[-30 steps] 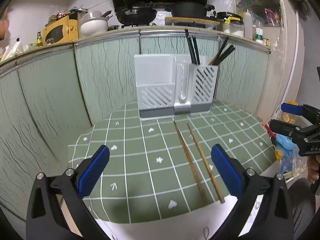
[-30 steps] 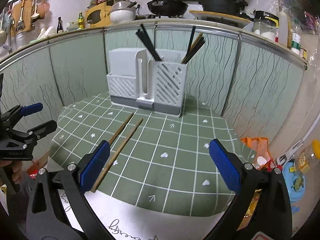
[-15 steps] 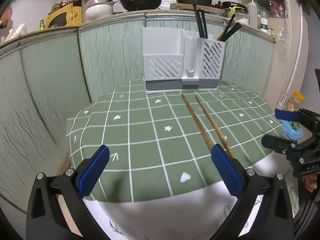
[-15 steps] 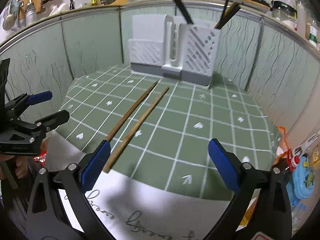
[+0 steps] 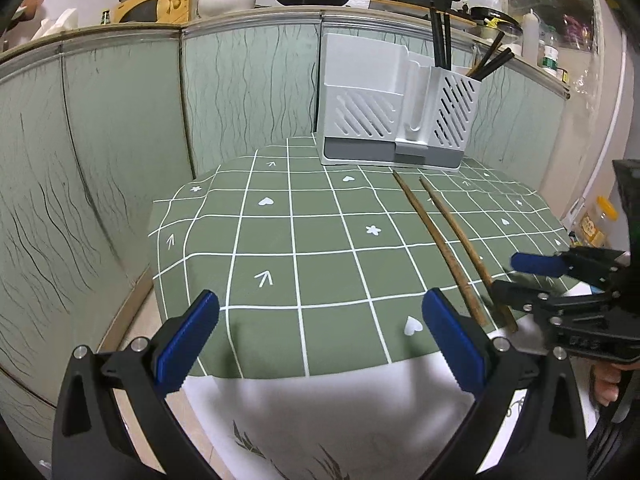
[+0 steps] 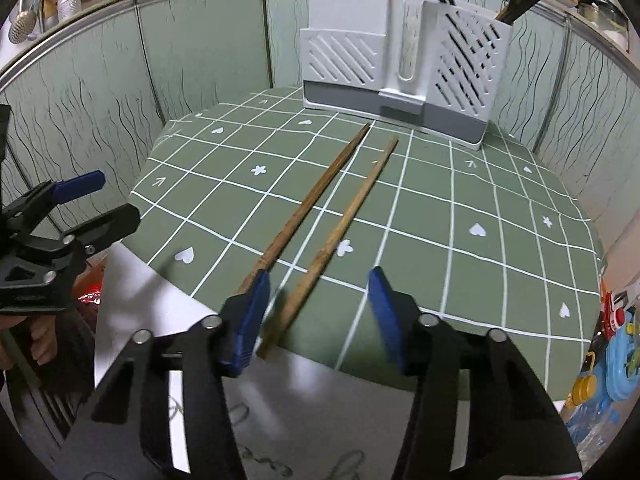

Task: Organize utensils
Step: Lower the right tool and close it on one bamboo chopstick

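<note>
While the left gripper [image 6: 92,204] is seen at the left edge of the right wrist view, jaws apart and holding nothing, two wooden chopsticks [image 6: 320,216] are laid side by side on the table [image 6: 500,240] mid-frame. The right gripper [image 6: 316,316] is set around their near ends (jaws apart, not clamped). A white utensil holder [image 6: 404,60] is placed at upper right.

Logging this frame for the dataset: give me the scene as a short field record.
surface: green checked tablecloth
loose items: two wooden chopsticks, side by side, flat on the cloth
holder: white utensil holder at the far edge, dark chopsticks upright in its right compartment
right gripper: open, straddling one chopstick's near end
left gripper: open, holding nothing
</note>
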{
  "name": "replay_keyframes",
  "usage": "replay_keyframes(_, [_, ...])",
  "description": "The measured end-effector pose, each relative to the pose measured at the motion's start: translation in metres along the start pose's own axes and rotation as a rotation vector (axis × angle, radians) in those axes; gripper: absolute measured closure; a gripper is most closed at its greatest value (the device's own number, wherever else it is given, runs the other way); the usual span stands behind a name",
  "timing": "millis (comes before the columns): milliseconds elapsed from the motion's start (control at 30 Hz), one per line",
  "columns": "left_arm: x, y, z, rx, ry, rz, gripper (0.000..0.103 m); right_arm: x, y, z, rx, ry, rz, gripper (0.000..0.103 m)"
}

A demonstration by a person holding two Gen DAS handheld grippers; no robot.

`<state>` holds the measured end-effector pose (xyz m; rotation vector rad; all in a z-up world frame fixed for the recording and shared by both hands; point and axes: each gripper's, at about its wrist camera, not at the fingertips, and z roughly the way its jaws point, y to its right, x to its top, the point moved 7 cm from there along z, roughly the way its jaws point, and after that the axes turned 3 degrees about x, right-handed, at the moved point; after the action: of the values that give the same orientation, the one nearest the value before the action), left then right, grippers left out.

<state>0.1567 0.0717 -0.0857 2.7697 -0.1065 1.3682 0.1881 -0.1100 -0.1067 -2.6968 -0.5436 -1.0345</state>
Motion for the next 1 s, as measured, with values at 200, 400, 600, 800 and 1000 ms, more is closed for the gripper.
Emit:
replay_keyframes(200, [0.0, -0.001, 0.0, -0.001, 0.002, 0.0, 0.005, 0.001, 0.007, 0.006, -0.017, -0.003, 0.045, 0.074])
replay_keyframes(400, [0.0, -0.003, 0.001, 0.004, -0.002, -0.015, 0.005, 0.001, 0.018, 0.006, -0.024, 0.005, 0.082, 0.082])
replay_keyframes(600, [0.0, -0.004, 0.003, 0.007, -0.012, -0.015, 0.005, 0.001, 0.023, 0.007, -0.031, 0.016, 0.083, 0.09])
replay_keyframes(800, [-0.002, 0.001, 0.003, 0.007, -0.019, 0.006, 0.005, 0.002, 0.025, 0.005, -0.024, 0.022, 0.096, 0.097])
replay_keyframes(1000, [-0.001, 0.014, 0.003, -0.012, -0.022, 0.03, 0.005, 0.002, 0.033, -0.001, -0.02, 0.036, 0.1, 0.097])
